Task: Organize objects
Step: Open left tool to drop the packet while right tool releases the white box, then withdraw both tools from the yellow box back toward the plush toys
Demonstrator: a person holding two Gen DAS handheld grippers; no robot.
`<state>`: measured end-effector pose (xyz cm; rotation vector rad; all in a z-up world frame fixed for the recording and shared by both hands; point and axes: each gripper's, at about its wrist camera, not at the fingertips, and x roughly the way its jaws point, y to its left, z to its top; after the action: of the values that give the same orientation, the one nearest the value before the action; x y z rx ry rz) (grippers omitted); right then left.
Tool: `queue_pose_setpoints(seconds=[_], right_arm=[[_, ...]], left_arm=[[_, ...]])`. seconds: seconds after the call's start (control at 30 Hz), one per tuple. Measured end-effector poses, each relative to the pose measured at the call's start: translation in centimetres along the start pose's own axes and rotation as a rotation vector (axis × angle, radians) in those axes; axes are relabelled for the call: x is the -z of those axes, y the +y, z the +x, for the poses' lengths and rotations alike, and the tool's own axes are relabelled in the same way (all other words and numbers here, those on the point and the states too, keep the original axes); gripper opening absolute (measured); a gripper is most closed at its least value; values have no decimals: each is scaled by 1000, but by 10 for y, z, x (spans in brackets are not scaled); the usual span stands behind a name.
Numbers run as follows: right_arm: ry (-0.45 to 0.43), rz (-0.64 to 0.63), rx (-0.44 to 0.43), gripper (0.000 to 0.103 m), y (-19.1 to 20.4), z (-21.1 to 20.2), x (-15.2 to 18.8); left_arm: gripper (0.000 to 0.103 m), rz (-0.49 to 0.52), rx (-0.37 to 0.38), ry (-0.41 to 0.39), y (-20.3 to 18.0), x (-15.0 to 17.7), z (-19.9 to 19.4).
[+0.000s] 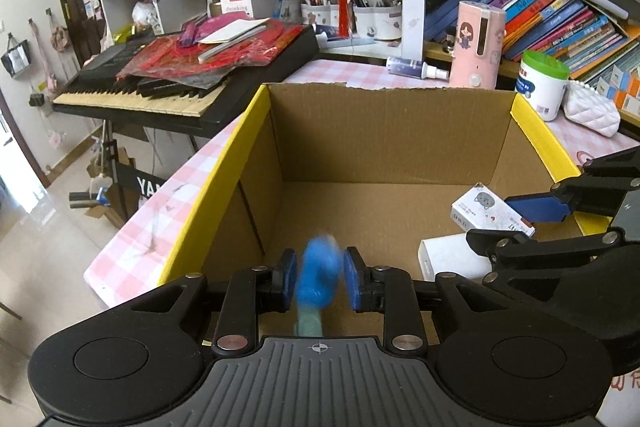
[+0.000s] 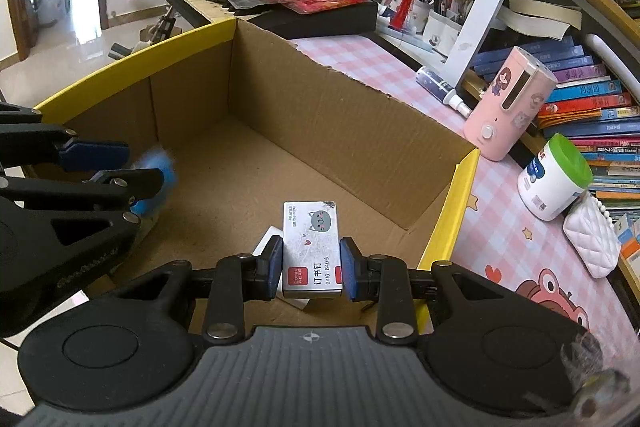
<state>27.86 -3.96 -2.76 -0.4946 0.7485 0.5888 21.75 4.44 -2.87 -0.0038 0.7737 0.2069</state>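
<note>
An open cardboard box (image 1: 384, 131) with yellow-edged flaps stands on the pink checked table; it also shows in the right wrist view (image 2: 320, 115). My left gripper (image 1: 319, 277) is inside the box with its jaws parted, and a blurred blue object (image 1: 318, 277) sits between the pads, seemingly loose; it also shows in the right wrist view (image 2: 158, 167). My right gripper (image 2: 310, 263) is shut on a small white staple box (image 2: 310, 247) with a cat picture, held over the box's near right part. A white box (image 1: 448, 259) lies on the box floor under it.
A pink dispenser (image 2: 508, 107), a green-lidded white jar (image 2: 554, 179), a spray bottle (image 2: 440, 89) and a white quilted purse (image 2: 592, 239) stand on the table right of the box. A keyboard (image 1: 168, 83) piled with red papers is behind. Bookshelves fill the right.
</note>
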Motion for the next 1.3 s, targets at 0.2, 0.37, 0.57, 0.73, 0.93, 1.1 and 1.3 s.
queue_pose_setpoints(seconds=[0.2, 0.37, 0.57, 0.73, 0.93, 1.1, 1.3], right_arm=[[0, 16, -3, 30, -1, -1, 0], [-25, 49, 10, 34, -2, -9, 2], [-74, 114, 36, 39, -3, -26, 3], [-126, 165, 87, 51, -2, -44, 5], [-181, 211, 167, 60, 5, -65, 12], [-214, 213, 247, 75, 18, -77, 20], [-223, 224, 287, 86, 34, -88, 31]], left_arm=[[56, 7, -14, -46, -2, -1, -10], [67, -22, -34, -71, 3, -3, -18], [72, -45, -49, -102, 7, -2, -32], [78, -73, -66, -134, 12, 1, -46], [83, -85, -82, -160, 15, 10, -62], [83, -98, -95, -170, 20, 20, -73], [87, -107, -131, -180, 27, 32, -84]])
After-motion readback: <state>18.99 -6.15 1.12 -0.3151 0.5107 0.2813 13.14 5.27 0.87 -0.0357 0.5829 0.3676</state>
